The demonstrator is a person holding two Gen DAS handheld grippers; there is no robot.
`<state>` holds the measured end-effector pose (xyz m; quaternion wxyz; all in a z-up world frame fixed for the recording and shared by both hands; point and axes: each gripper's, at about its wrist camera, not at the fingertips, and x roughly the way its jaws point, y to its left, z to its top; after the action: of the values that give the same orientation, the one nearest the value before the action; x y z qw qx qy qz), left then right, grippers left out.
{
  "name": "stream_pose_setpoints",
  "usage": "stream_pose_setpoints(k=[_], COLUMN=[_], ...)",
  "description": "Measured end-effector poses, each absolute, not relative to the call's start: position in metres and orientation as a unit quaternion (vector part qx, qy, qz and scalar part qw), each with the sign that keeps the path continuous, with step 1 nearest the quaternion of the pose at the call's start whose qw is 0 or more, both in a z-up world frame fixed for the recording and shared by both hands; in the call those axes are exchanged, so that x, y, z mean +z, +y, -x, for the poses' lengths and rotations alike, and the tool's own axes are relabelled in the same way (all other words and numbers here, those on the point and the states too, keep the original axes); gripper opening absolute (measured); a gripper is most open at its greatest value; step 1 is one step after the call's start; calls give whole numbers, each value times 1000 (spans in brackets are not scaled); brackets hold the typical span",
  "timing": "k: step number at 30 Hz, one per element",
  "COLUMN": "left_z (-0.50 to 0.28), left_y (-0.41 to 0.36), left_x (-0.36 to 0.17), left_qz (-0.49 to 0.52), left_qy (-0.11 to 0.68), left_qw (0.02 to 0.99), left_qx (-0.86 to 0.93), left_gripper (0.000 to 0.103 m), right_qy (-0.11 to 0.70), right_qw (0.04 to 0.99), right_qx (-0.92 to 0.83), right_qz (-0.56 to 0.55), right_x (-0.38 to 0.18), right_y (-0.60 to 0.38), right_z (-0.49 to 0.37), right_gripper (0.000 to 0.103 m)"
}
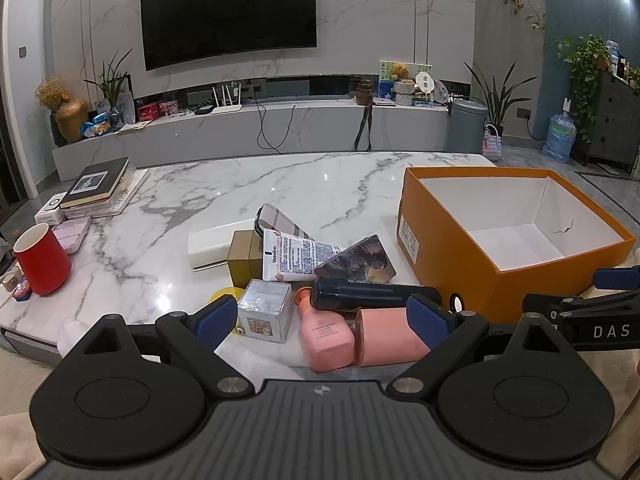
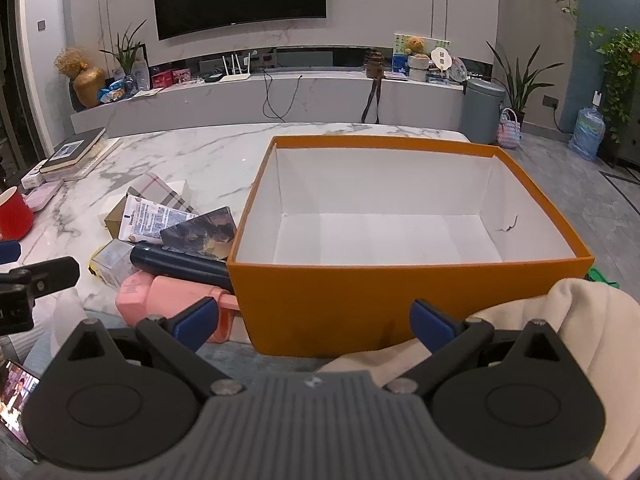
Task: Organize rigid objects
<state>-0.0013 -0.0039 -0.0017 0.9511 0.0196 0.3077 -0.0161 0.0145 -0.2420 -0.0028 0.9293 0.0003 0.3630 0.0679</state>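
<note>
An open orange box [image 1: 448,268] [image 2: 320,300] with a bare white inside stands on the marble table. Left of it lies a heap: a pink bottle [image 1: 326,336], a pink cylinder [image 1: 386,336] [image 2: 176,292], a dark blue tube [image 1: 368,294] [image 2: 180,266], a clear cube box [image 1: 266,310], a Vaseline tube [image 1: 296,258], a picture card [image 1: 356,264], a plaid case [image 1: 280,218] and a brown box [image 1: 242,258]. My left gripper [image 1: 324,318] is open just in front of the heap, holding nothing. My right gripper [image 2: 316,318] is open before the orange box's near wall.
A red cup [image 1: 42,260] stands at the table's left, with a stack of books [image 1: 100,186] behind it. A white flat box [image 1: 212,246] lies behind the heap. A cream cloth [image 2: 560,320] lies at the right. A phone [image 2: 16,396] lies at lower left.
</note>
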Motion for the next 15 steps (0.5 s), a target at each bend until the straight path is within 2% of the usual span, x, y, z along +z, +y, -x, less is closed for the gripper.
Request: stream_pose_setpoints(k=[15], left_z=[1], left_y=[-5], left_x=[-3], left_qz=[-20], left_qy=[308], left_qw=[951], left_qx=[-16], left_gripper=[103], right_qy=[369], right_qw=[927], right_qx=[64], right_qz=[3], right_x=[-5], right_y=[-242], right_z=[-16], right_gripper=[100])
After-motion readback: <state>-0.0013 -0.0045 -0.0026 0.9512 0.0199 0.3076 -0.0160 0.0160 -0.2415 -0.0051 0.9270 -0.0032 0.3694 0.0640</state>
